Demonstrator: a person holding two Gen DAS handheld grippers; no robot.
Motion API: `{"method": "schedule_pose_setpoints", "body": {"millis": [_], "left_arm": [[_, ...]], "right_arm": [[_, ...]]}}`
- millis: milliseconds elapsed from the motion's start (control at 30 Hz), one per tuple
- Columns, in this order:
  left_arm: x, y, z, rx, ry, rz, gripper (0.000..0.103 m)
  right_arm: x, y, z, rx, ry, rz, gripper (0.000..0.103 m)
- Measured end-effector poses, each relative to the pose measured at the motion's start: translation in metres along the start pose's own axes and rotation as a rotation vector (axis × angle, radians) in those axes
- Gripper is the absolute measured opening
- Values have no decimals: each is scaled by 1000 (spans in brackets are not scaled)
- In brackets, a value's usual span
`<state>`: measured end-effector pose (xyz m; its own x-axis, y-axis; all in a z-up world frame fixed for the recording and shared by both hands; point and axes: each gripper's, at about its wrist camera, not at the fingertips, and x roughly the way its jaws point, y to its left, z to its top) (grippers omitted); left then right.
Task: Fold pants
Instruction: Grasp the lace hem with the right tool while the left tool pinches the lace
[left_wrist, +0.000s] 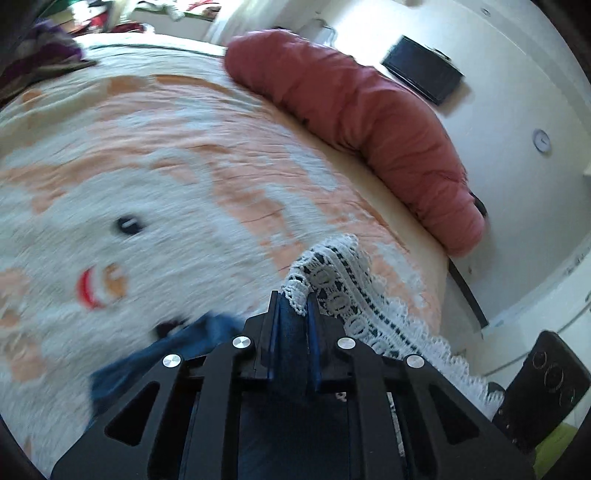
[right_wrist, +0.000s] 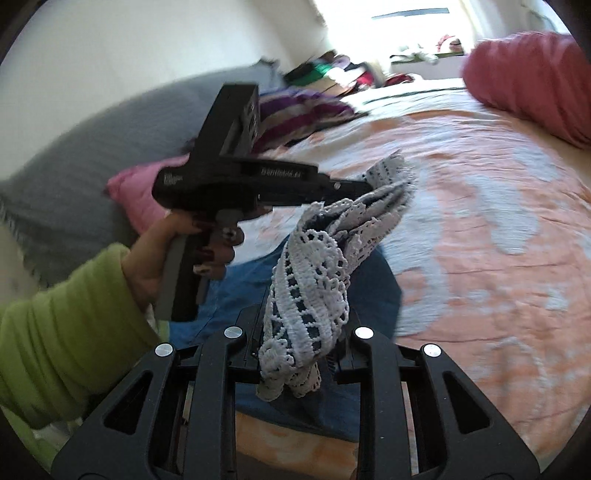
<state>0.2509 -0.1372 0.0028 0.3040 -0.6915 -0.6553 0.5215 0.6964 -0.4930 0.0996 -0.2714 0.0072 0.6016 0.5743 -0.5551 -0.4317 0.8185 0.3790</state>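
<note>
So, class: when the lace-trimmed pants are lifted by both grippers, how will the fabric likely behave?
Probably floppy: the pants sag and twist between the left gripper and right gripper. Likely light, since narrow pinches hold the lifted hem. The open lace trim may snag on the right gripper's fingers.

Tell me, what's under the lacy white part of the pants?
Under the white lace hem, blue denim pants lie on the peach-and-white bedspread. The bedspread beneath the denim is hidden. Both tongs, left and right, grip the lace.
</note>
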Motion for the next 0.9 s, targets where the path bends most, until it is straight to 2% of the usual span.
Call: {"method": "schedule_pose_setpoints", "body": {"millis": [67, 200, 267, 433, 600, 667, 733, 767, 800, 867, 900], "left_arm": [[-6, 12, -10, -28, 8, 43, 13], [-24, 40, -26, -117, 0, 73, 14], [-42, 52, -33, -180, -46, 89, 15], [-99, 75, -56, -302, -164, 165, 25], [-127, 103, -91, -432, -183, 105, 41], [-130, 110, -104, -473, -181, 77, 43], [-125, 111, -113, -491, -171, 83, 45], [-122, 112, -115, -496, -165, 84, 46], [-119, 113, -117, -501, -159, 88, 47], [-115, 113, -117, -502, -149, 101, 50], [-114, 113, -115, -503, -147, 104, 51]], "right_arm": [[16, 10, -1, -39, 32, -2, 17], [44, 37, -12, -141, 113, -25, 17], [51, 51, -18, -209, 137, -40, 17], [69, 83, -28, -354, 190, -63, 18], [83, 112, -46, -487, 236, -66, 22], [88, 120, -53, -523, 259, -55, 33], [90, 124, -59, -544, 277, -32, 41], [88, 126, -61, -549, 279, -15, 42], [85, 127, -60, -545, 277, 2, 43], [70, 123, -54, -502, 256, 49, 53], [59, 117, -46, -468, 227, 67, 55]]}}
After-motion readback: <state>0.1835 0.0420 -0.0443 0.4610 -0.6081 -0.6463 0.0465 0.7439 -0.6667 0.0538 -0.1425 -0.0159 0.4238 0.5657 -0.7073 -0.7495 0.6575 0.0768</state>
